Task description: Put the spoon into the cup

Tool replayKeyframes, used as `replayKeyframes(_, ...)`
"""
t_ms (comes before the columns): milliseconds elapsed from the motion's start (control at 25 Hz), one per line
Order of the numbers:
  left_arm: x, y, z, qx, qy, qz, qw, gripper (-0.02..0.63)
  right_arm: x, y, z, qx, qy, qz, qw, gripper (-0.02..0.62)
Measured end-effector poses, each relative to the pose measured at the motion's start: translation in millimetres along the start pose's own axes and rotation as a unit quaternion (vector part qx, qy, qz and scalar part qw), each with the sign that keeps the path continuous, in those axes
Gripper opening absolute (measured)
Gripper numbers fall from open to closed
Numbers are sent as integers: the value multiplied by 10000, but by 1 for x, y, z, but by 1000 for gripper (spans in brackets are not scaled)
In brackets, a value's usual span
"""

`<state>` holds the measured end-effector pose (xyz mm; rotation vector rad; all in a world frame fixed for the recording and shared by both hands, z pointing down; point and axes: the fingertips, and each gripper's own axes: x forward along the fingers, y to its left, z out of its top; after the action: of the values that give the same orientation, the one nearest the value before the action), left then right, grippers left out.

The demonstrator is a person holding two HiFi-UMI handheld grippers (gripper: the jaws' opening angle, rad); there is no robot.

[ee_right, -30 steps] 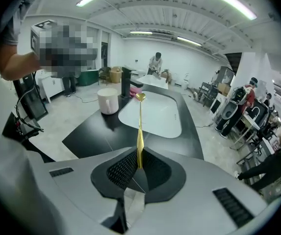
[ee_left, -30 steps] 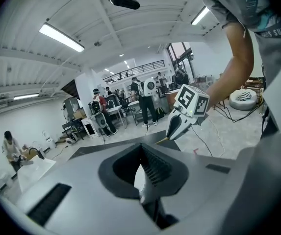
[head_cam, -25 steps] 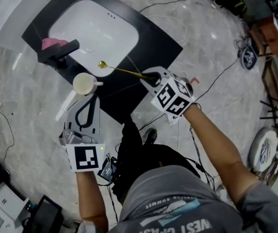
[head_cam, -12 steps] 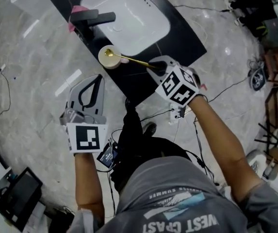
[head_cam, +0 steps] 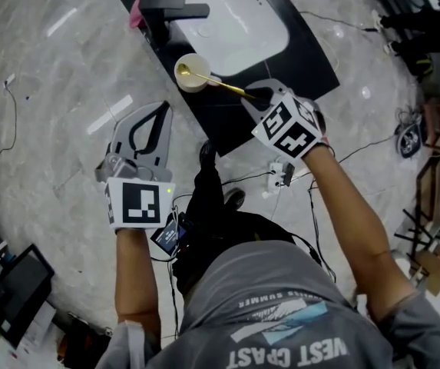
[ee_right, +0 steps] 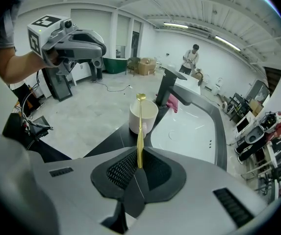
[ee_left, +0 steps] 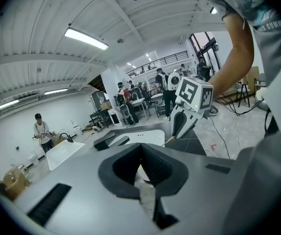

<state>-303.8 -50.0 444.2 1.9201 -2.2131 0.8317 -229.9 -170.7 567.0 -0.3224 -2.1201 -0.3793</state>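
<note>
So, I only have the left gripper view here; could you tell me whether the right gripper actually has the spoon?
Observer: Yes, the right gripper is shut on the handle of the thin gold metal spoon.
Operator: Thank you; where is its bowl?
Observer: Over the mouth of the small white ceramic cup.
Operator: And where does that cup stand?
Observer: On the black countertop, near the black tap of the white basin.
</note>
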Motion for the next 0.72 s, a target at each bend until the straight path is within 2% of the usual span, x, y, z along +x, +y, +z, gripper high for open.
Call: replayKeyframes(720, -7, 5, 2, -1, -6, 130, 9999, 2, 0, 0, 24, -93, 169, 75, 9998, 57)
